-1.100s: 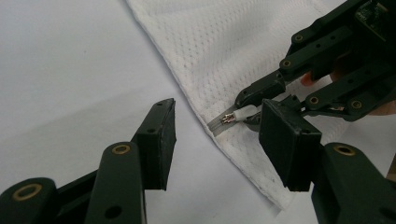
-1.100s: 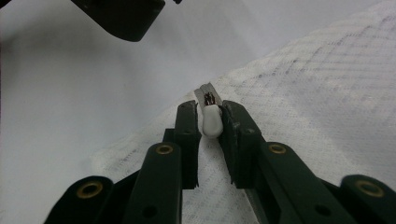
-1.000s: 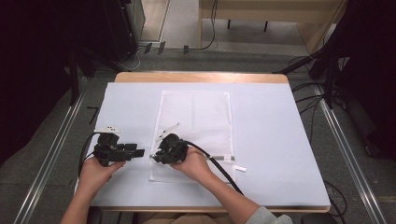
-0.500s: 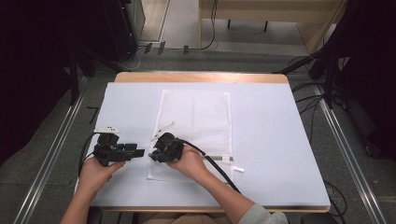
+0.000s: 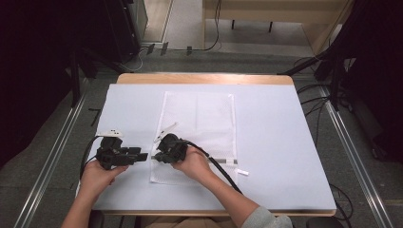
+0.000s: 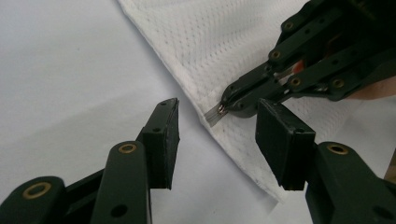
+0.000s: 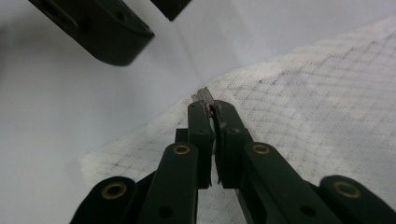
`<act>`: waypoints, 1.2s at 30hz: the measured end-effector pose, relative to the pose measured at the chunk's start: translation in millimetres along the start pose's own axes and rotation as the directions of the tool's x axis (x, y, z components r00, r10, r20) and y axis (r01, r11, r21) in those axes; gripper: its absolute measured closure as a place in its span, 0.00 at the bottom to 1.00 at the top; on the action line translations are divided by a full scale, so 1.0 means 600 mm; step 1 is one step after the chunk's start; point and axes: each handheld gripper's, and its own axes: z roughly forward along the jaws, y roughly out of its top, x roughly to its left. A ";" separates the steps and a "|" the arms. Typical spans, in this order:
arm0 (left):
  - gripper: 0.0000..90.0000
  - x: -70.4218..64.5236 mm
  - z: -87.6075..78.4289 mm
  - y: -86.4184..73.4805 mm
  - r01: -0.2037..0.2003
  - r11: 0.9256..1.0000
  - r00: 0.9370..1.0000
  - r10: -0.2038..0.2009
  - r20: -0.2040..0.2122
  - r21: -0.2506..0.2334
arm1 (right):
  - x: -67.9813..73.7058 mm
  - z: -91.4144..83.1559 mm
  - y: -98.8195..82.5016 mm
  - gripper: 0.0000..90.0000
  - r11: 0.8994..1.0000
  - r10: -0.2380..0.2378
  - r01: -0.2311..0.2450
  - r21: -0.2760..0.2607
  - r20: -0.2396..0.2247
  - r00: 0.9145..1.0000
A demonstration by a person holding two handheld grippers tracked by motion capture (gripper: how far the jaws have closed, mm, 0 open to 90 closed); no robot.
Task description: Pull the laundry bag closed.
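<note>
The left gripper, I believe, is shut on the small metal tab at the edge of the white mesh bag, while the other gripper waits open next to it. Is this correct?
Not quite: the grippers are swapped. In the right gripper view, the right gripper is shut on the metal tab at the edge of the white mesh bag. The left gripper view shows the left gripper open beside it.

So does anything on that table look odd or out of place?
Not much. The white mesh bag lies flat, and the right gripper is shut on its zipper pull. A small white strip lies loose beside the bag.
</note>
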 end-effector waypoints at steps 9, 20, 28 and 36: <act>0.61 -0.003 0.015 0.003 -0.021 1.000 0.999 0.020 0.033 0.015 | 0.002 -0.022 0.007 0.98 0.999 -0.012 0.012 -0.038 0.007 1.000; 0.67 -0.010 0.032 0.008 -0.039 0.997 0.997 0.034 0.074 0.073 | 0.006 -0.051 0.012 0.98 0.997 -0.041 0.041 -0.061 -0.005 0.999; 0.77 -0.015 0.045 0.012 -0.067 0.991 0.991 0.053 0.120 0.117 | 0.010 -0.062 0.018 0.98 0.996 -0.063 0.061 -0.068 -0.029 0.998; 0.86 -0.020 0.056 0.016 -0.106 0.982 0.986 0.083 0.148 0.159 | 0.012 -0.063 0.017 0.98 0.994 -0.100 0.098 -0.039 -0.055 0.993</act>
